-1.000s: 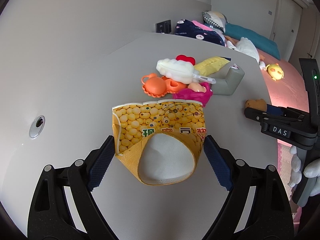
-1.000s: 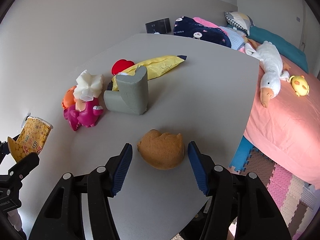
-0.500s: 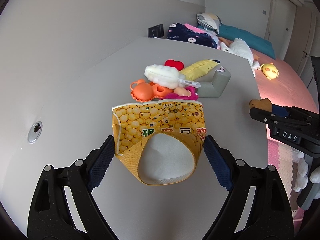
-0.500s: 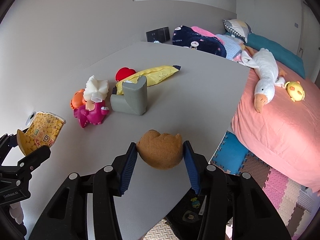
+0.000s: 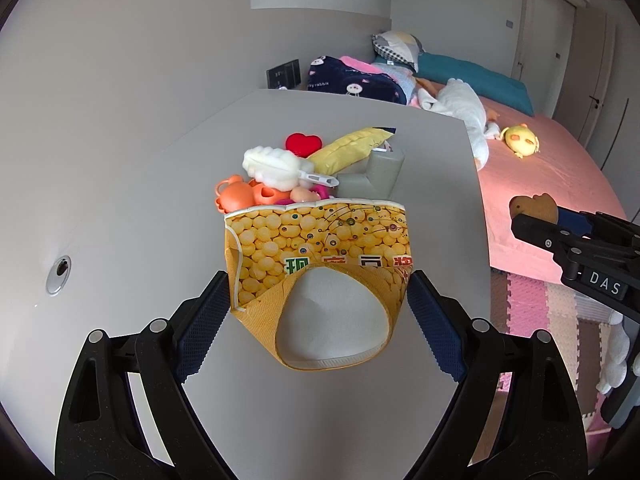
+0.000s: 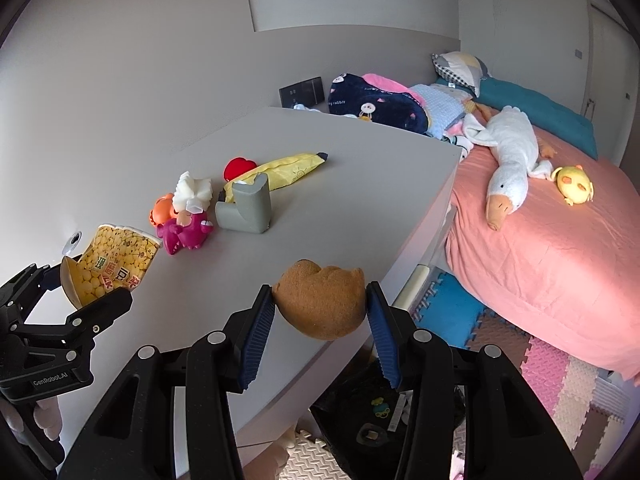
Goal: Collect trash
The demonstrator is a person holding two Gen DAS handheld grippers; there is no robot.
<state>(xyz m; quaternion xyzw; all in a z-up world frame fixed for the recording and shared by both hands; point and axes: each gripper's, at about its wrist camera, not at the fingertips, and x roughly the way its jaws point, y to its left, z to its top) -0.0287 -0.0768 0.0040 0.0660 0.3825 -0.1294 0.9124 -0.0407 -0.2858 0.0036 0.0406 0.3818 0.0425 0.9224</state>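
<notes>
A grey bench [image 6: 360, 184] stands against a pale grey wall [image 6: 140, 80]. A dark switch panel [image 6: 301, 91] sits on the wall at the far end. To the right is a bed [image 6: 560, 248] with a pink sheet and a teal pillow [image 6: 536, 112]. The floor near the bed has coloured foam mats [image 6: 560, 376]. Soft daylight fills the room.

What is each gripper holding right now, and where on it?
Left gripper clamps the crushed yellow paper cup by its two sides near the rim. Right gripper pinches the brown sponge piece across its sides.
</notes>
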